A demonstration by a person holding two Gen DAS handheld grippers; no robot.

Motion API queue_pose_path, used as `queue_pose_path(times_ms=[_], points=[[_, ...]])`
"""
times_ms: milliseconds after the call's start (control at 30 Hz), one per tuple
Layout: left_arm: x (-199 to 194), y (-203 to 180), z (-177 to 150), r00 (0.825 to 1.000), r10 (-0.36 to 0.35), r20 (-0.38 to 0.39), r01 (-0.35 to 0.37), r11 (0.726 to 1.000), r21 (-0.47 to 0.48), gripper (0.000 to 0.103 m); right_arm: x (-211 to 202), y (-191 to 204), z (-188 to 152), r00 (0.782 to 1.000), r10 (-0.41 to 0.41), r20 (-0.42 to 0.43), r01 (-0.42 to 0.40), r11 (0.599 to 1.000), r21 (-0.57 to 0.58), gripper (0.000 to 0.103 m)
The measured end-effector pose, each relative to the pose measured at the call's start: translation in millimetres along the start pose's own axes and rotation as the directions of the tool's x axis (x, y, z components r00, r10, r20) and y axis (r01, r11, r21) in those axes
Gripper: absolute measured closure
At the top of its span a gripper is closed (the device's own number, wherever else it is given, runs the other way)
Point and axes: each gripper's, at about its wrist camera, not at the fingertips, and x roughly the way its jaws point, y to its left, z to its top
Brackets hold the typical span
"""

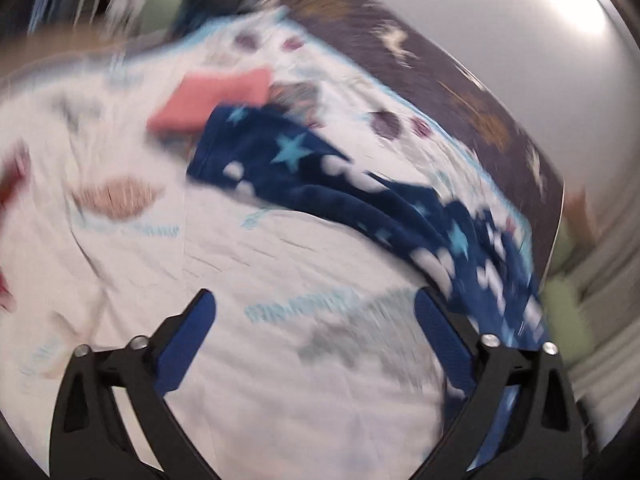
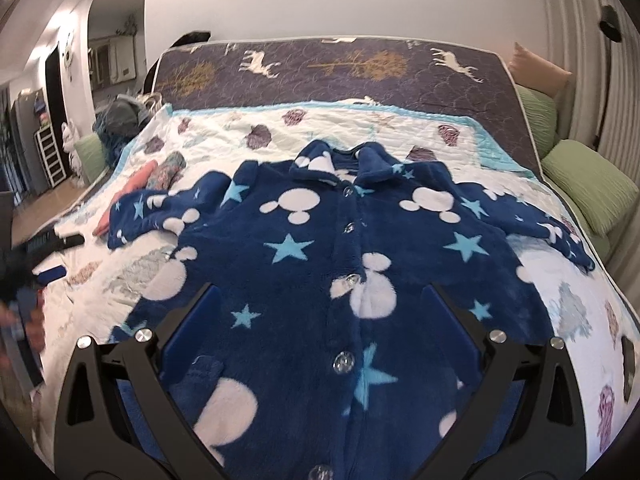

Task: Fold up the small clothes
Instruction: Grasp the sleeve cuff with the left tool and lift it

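The bed (image 2: 400, 136) carries everything: a white printed quilt over a dark mattress patterned with deer and trees. On the quilt lies the blue fleece jacket (image 2: 320, 240), front up and buttoned, collar toward the far end of the bed and hem toward the cameras, so its long axis runs away from the right claw (image 2: 318, 292). Both sleeves are spread sideways across that axis.

The right claw hangs directly above the lower front of the jacket with its jaws wide apart and nothing between the pads; the button line passes roughly midway between them. The left claw (image 1: 316, 300) is also wide apart and empty. It stands over bare quilt, and the jacket's sleeve (image 1: 304, 168) runs from beside its right finger up and away toward the picture's centre. The left view is heavily smeared, so finer detail there cannot be read.

Judged from this layout, the left claw is the nearer one to that sleeve — a likely first fold — while the right claw is placed for the body or hem.

Nearby items: a pink folded garment (image 1: 212, 100) lies just beyond the sleeve end, touching or overlapping it, and could be caught by a sleeve grasp. Green pillows (image 2: 592, 184) sit along the bed's right edge, well apart from the jacket.
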Motion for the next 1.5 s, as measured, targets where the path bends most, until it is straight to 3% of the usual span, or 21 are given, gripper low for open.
queue_pose_path(times_ms=[100, 167, 333, 500, 533, 600, 633, 667, 733, 767, 967, 1100, 1200, 1333, 1433, 1500], points=[[31.0, 35.1, 23.4, 0.998, -0.046, -0.047, 0.038, 0.986, -0.163, 0.017, 16.0, -1.5, -0.1, 1.000, 0.002, -0.029, -0.002, 1.000, -0.013, 0.002], [50.0, 51.6, 38.7, 0.998, -0.036, -0.050, 0.024, 0.975, -0.221, 0.021, 24.5, -3.5, -1.5, 0.999, 0.004, -0.044, -0.005, 1.000, -0.010, 0.002], [93.3, 74.8, 77.5, 1.000, 0.003, -0.025, -0.010, 0.958, -0.285, 0.024, 47.7, -4.8, -7.8, 0.996, 0.011, -0.090, -0.012, 1.000, -0.009, 0.002], [143.2, 86.7, 104.2, 0.997, 0.027, -0.074, -0.052, 0.933, -0.356, 0.026, 64.2, -5.8, -13.4, 0.988, 0.034, -0.148, -0.034, 0.999, 0.000, 0.002], [152.9, 89.8, 107.1, 0.996, 0.017, -0.082, -0.047, 0.920, -0.388, 0.030, 65.4, -5.8, -14.4, 0.988, 0.035, -0.150, -0.035, 0.999, 0.002, 0.002], [163.2, 93.1, 110.4, 0.996, 0.001, -0.088, -0.038, 0.905, -0.423, 0.047, 68.8, -8.4, -16.4, 0.986, 0.038, -0.164, -0.035, 0.999, 0.018, 0.002], [169.4, 93.6, 112.2, 0.995, -0.009, -0.095, -0.033, 0.899, -0.436, 0.071, 70.7, -10.4, -17.4, 0.984, 0.041, -0.173, -0.037, 0.999, 0.030, 0.002], [174.1, 94.5, 113.6, 0.995, -0.046, -0.091, 0.000, 0.890, -0.456, 0.087, 72.5, -12.4, -18.1, 0.982, 0.044, -0.182, -0.037, 0.998, 0.041, 0.002], [172.6, 95.3, 116.0, 0.996, -0.058, -0.067, 0.018, 0.876, -0.483, 0.092, 75.8, -16.3, -19.5, 0.979, 0.052, -0.198, -0.039, 0.997, 0.068, 0.002], [166.8, 92.1, 119.1, 0.998, -0.054, -0.044, 0.028, 0.882, -0.471, 0.093, 76.2, -18.5, -20.1, 0.978, 0.057, -0.201, -0.042, 0.996, 0.079, 0.002], [103.6, 47.7, 141.7, 0.995, -0.026, 0.099, 0.056, 0.947, -0.316, 0.094, 73.3, -19.6, -21.5, 0.980, 0.066, -0.186, -0.050, 0.995, 0.087, 0.002], [48.8, -17.4, 153.3, 0.975, -0.077, 0.209, 0.109, 0.983, -0.146, 0.094, 68.7, -19.4, -21.6, 0.984, 0.068, -0.167, -0.054, 0.995, 0.088, 0.002], [12.0, -89.9, 149.1, 0.949, -0.177, 0.260, 0.177, 0.984, 0.026, 0.094, 63.5, -24.1, -20.8, 0.986, 0.076, -0.149, -0.060, 0.992, 0.108, 0.002], [-14.4, -192.6, 121.4, 0.916, -0.320, 0.242, 0.256, 0.930, 0.263, 0.094, 51.1, -32.5, -21.0, 0.990, 0.085, -0.117, -0.069, 0.988, 0.135, 0.002], [-21.3, -270.9, 75.5, 0.897, -0.411, 0.163, 0.304, 0.840, 0.449, 0.094, 38.6, -45.5, -21.6, 0.994, 0.072, -0.086, -0.057, 0.985, 0.161, 0.002], [-17.5, -318.5, 34.9, 0.891, -0.445, 0.088, 0.325, 0.762, 0.560, 0.093, 32.2, -57.1, -22.8, 0.996, 0.060, -0.073, -0.045, 0.982, 0.184, 0.002]])
